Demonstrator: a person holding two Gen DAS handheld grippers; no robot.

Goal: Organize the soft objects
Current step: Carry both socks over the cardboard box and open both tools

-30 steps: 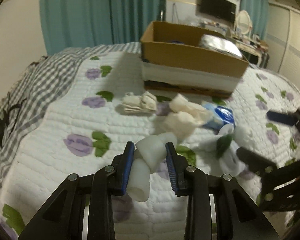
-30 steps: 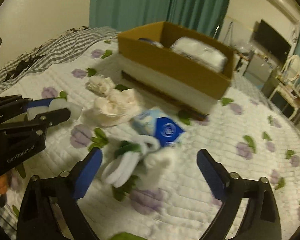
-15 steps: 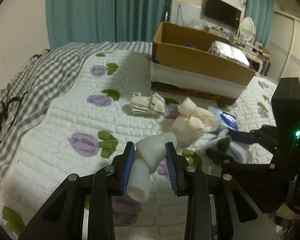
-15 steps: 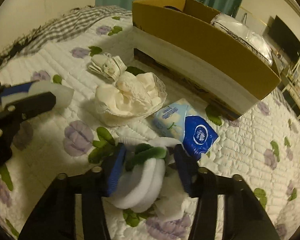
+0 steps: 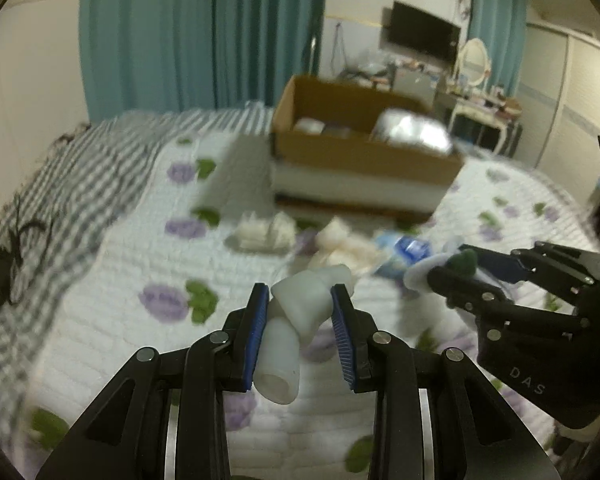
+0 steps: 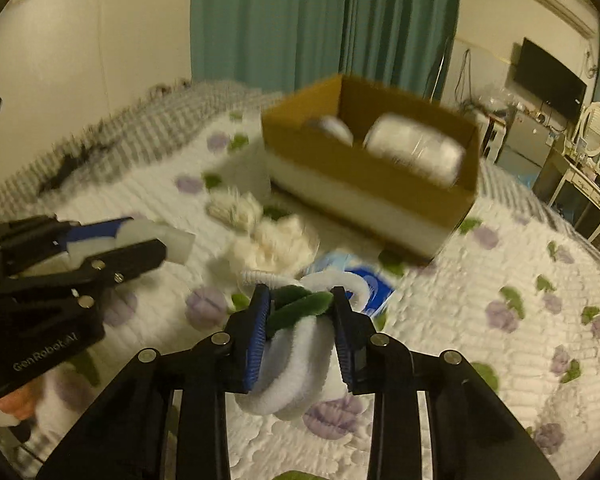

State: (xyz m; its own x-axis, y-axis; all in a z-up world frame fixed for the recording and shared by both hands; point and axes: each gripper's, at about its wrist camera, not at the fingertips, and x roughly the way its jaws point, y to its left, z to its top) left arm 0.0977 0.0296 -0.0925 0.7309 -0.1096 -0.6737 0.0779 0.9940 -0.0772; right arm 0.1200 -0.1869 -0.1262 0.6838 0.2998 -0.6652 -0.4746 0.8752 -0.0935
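Note:
My left gripper (image 5: 300,300) is shut on a white foam piece (image 5: 296,328) and holds it above the quilt. My right gripper (image 6: 298,304) is shut on a white and green plush toy (image 6: 296,344), lifted off the quilt. Each gripper shows in the other's view, the right gripper (image 5: 456,268) at the right and the left gripper (image 6: 140,244) at the left. A brown cardboard box (image 5: 360,156) stands farther back on the bed, also in the right wrist view (image 6: 364,168), with white wrapped bundles (image 6: 412,148) inside.
On the flowered white quilt (image 5: 112,272) lie a folded cream cloth (image 5: 264,232), a crumpled cream cloth (image 6: 272,244) and a blue tissue pack (image 6: 364,284). A checked blanket (image 5: 60,184) covers the left. Teal curtains, a TV and a dresser stand behind.
The right gripper closed on the plush toy and lifted it off the quilt. Both grippers rose and tilted toward the box. The left still holds the foam.

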